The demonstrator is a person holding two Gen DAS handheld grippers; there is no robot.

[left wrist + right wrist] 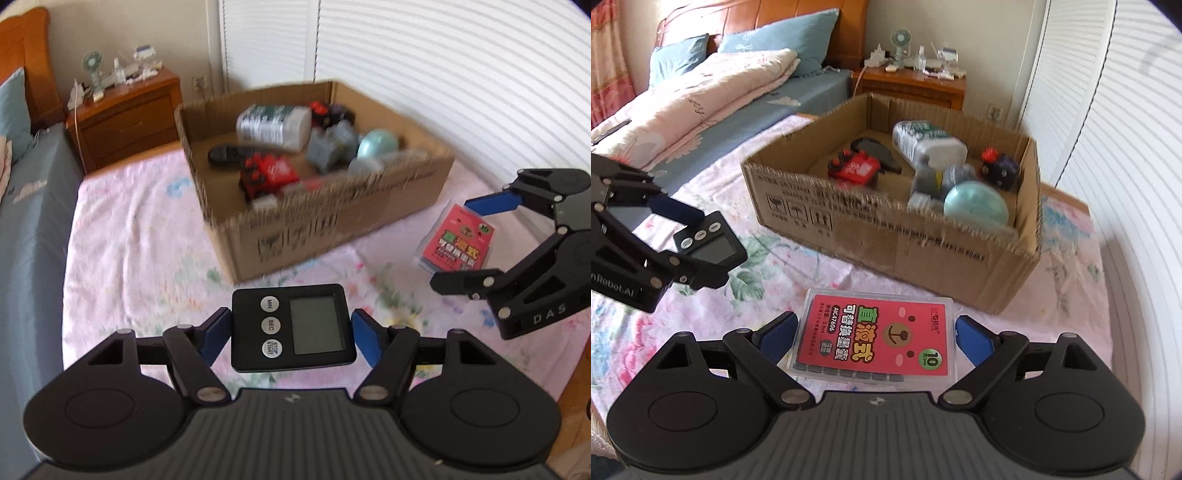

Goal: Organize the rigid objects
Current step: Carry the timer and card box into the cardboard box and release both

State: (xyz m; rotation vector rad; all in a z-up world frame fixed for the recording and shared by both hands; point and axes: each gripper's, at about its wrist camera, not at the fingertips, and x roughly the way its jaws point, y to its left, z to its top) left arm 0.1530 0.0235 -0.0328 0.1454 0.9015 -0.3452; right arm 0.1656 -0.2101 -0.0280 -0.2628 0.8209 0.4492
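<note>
Floral bedsheet [849, 269] lies under both grippers, just short of the cardboard box [886, 236]: the left gripper [291, 328] pinches a black digital timer [291, 326] by its side edges, and the right gripper [875, 339] clamps a clear plastic case of ink refills [875, 341] across its width, both held on the near side of the box. Both look light, stiff and smooth-sided, so a slip seems likelier than breakage; flat opposite edges are the sound hold.
</note>
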